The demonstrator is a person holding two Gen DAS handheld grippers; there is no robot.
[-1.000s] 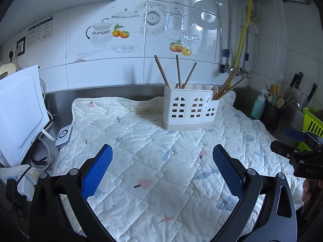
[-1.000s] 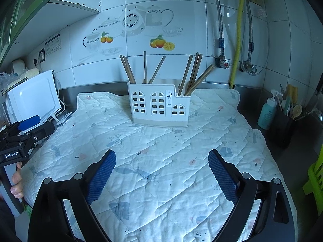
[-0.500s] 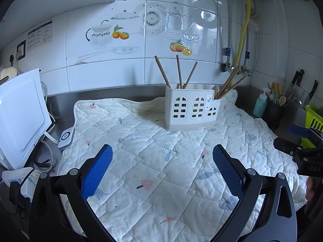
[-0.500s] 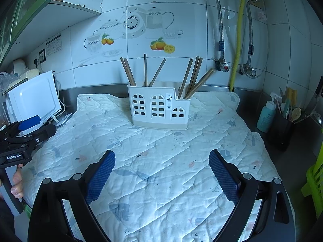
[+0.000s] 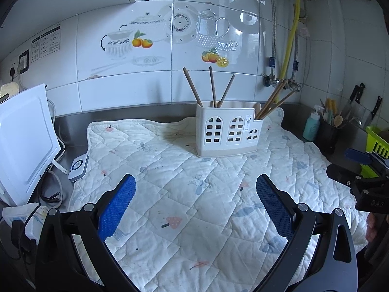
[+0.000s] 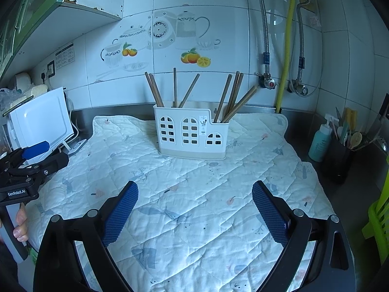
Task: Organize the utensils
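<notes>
A white utensil holder (image 5: 228, 133) with window cut-outs stands at the back of a quilted mat (image 5: 194, 194); it also shows in the right wrist view (image 6: 192, 133). Several brown chopsticks (image 6: 155, 90) lean in its left and right compartments. My left gripper (image 5: 195, 202) is open and empty, hovering over the near mat. My right gripper (image 6: 194, 209) is open and empty, also well short of the holder. Each gripper shows at the edge of the other's view.
A white appliance (image 5: 22, 141) and cables stand left of the mat. A blue bottle (image 6: 321, 143), a black utensil cup (image 6: 340, 155) and a green basket (image 6: 379, 216) stand right. Tiled wall and pipes lie behind.
Both views have shifted slightly, with the holder a little lower and farther; both grippers stay open and empty.
</notes>
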